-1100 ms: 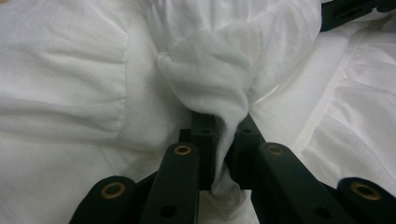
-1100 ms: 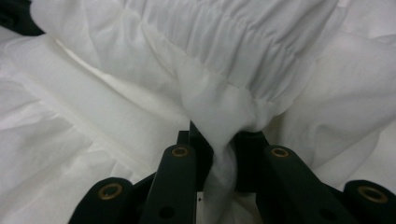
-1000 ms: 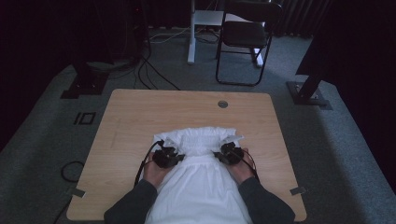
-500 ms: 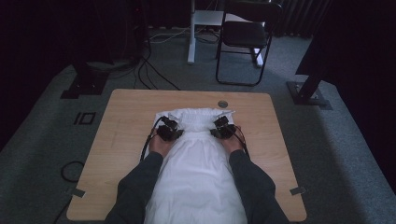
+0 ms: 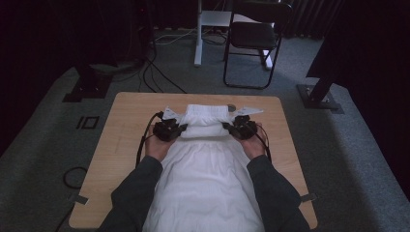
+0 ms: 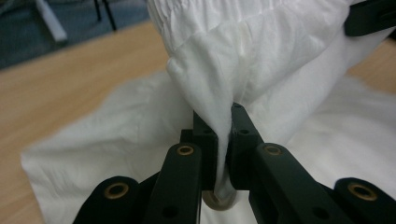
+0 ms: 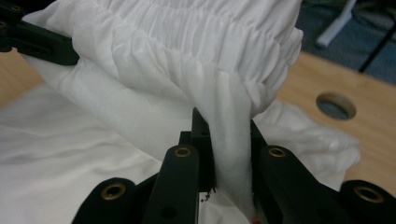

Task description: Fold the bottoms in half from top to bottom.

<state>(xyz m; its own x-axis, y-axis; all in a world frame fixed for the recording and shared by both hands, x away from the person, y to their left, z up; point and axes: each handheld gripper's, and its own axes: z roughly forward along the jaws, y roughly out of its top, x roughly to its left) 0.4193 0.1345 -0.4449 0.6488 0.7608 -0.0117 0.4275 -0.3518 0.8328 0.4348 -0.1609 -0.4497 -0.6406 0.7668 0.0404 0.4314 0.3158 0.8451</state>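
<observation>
A white garment [image 5: 205, 179] of thin, finely creased cloth is spread along the middle of the pale wooden tabletop [image 5: 121, 130], its near part lying flat between the person's forearms. Its far end, a gathered elastic waistband [image 5: 207, 112] with close vertical ruching, is lifted and folded back over the flat cloth, forming a soft rounded roll.

The left tongs [image 5: 180, 129] are clamped on a pinch of the cloth at the roll's left end; in the left gripper view the fabric is drawn into a narrow pleat squeezed between the black jaws [image 6: 223, 140]. The right tongs [image 5: 227, 128] are clamped on the roll's right end; in the right gripper view a thicker fold below the ruched band is held between the jaws [image 7: 229, 140].

The tongs' bodies are matt black with brass-coloured rivets. A round hole [image 7: 336, 105] is cut in the tabletop just beyond the garment. Grey carpet [image 5: 358, 145] surrounds the tabletop, and a dark chair [image 5: 254, 38] stands well beyond it.
</observation>
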